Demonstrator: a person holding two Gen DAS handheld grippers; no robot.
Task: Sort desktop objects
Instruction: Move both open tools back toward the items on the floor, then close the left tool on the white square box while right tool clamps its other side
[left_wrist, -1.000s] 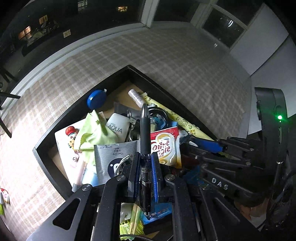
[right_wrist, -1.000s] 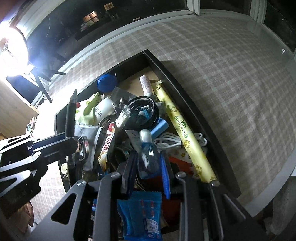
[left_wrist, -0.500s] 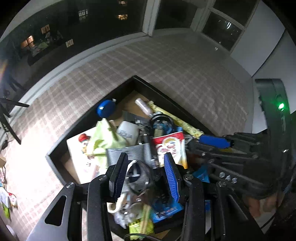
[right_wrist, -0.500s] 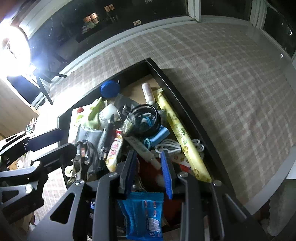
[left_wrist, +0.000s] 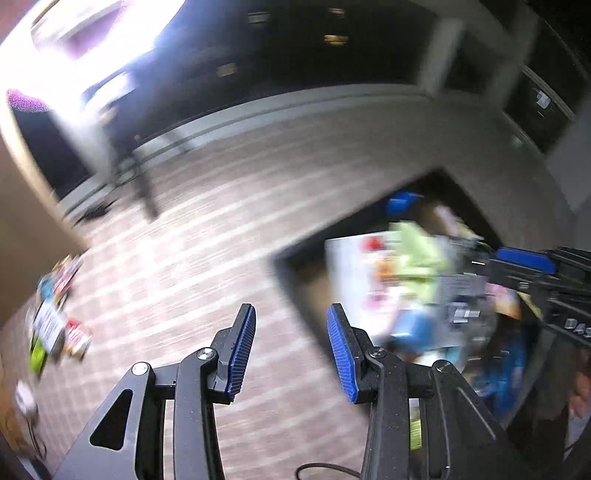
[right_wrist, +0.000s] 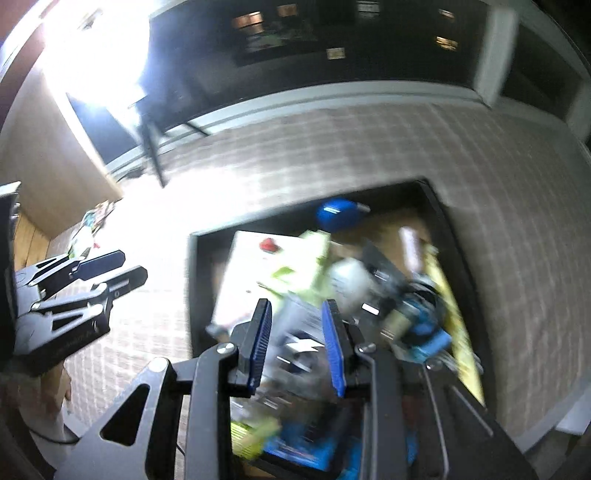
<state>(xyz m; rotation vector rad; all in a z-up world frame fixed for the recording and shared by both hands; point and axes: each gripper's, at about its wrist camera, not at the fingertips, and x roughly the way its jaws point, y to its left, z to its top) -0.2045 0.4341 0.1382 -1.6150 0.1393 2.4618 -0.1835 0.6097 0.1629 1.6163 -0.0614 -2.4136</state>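
Both views are motion-blurred. A black tray (right_wrist: 448, 236) full of mixed small objects sits on the checked tablecloth; it also shows in the left wrist view (left_wrist: 295, 280) at the right. My left gripper (left_wrist: 291, 350) is open and empty over bare cloth, left of the tray. My right gripper (right_wrist: 297, 345) is open and empty above the tray's pile, over a grey packet (right_wrist: 295, 314). A blue round lid (right_wrist: 334, 216), a green cloth (right_wrist: 306, 258) and a yellow roll (right_wrist: 452, 314) lie in the tray.
A small heap of packets and loose items (left_wrist: 55, 325) lies on the cloth at the far left, near a wooden cabinet (left_wrist: 26, 229). A dark window and sill (left_wrist: 295, 99) run along the back. A bright lamp glares at the upper left.
The left gripper, which let go of the black pen into the tray, has swung left away from the tray and stands open. The right gripper has opened wider and shifted left over the pile.
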